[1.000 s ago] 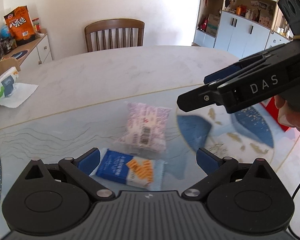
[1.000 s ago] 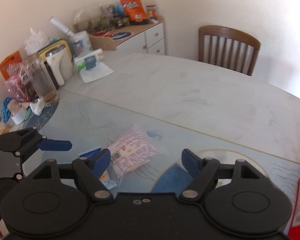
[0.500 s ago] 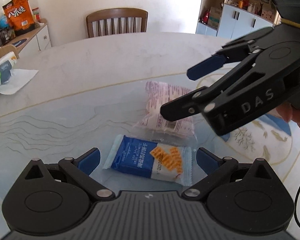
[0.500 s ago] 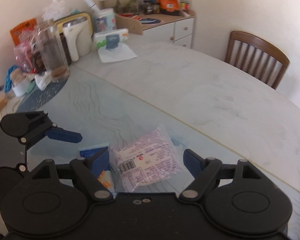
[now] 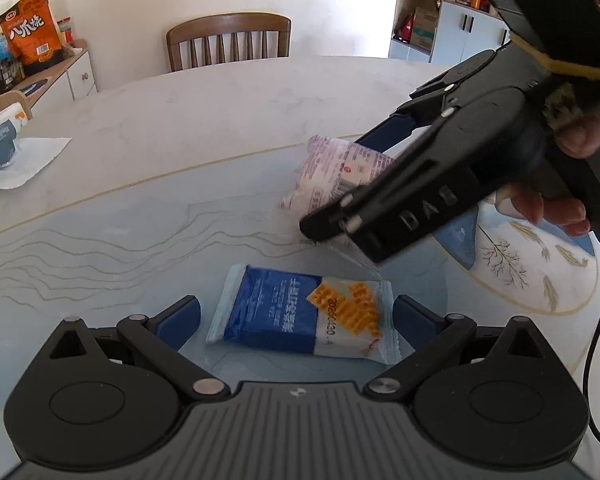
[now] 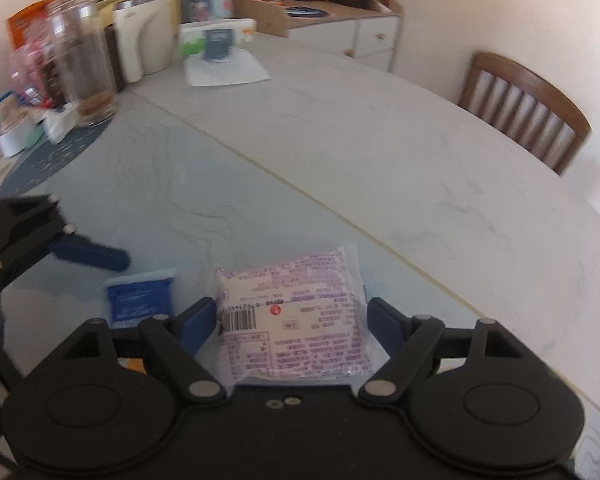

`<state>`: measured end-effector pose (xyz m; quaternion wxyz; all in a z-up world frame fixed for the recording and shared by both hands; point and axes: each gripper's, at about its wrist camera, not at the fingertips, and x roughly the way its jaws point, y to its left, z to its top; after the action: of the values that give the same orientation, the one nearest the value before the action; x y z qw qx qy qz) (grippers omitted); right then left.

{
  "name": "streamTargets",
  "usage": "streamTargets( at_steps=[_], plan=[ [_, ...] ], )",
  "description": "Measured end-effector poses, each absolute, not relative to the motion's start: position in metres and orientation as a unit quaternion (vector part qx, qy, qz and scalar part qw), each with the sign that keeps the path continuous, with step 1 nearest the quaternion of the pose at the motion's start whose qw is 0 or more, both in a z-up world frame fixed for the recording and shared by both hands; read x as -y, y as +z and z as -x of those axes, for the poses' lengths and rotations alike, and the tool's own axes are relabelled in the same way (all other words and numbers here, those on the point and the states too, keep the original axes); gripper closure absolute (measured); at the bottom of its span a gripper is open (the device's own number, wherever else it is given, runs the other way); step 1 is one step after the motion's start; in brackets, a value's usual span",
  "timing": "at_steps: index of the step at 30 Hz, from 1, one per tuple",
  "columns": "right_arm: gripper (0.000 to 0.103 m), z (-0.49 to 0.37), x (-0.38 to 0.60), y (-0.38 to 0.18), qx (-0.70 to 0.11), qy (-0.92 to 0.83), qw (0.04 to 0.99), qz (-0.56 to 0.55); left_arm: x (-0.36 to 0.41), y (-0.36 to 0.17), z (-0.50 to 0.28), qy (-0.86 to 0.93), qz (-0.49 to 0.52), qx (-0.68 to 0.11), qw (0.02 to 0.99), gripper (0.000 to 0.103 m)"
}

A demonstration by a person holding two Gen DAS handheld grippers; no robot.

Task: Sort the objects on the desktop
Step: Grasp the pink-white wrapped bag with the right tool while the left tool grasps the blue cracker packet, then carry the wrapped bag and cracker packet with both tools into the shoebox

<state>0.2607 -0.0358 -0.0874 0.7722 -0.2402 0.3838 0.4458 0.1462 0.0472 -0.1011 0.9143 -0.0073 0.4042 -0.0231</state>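
Note:
A blue, white and orange snack packet lies flat on the glass table mat, between the fingers of my open left gripper, which do not touch it. It also shows in the right wrist view. A pink-and-white printed packet lies between the fingers of my open right gripper; its pads stand at the packet's two sides. In the left wrist view the right gripper comes in from the right and covers part of that packet.
The round marble table has a wooden chair behind it. A tissue pack on paper, a glass jar, a white appliance and small clutter stand at the far left. A round patterned placemat lies right.
My right gripper has come down and forward until the pink packet sits between its fingers. My left gripper has moved closer to the blue packet, which now lies between its fingers.

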Motion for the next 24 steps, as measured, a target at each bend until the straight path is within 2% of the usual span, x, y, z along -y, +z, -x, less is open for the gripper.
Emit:
streamTargets(
  at_steps=[9, 22, 24],
  plan=[
    [0.024, -0.277, 0.052, -0.089, -0.4, 0.379, 0.811, 0.196, -0.044, -0.104, -0.145, -0.014, 0.004, -0.398, 0.917, 0.0],
    [0.025, -0.279, 0.061, -0.092, -0.409, 0.36, 0.818, 0.184, -0.037, -0.105, -0.144, 0.009, -0.005, -0.389, 0.921, 0.001],
    [0.03, -0.28, 0.061, -0.093, -0.412, 0.36, 0.817, 0.181, -0.037, -0.104, -0.143, 0.008, -0.006, -0.387, 0.922, 0.004]
  ],
)
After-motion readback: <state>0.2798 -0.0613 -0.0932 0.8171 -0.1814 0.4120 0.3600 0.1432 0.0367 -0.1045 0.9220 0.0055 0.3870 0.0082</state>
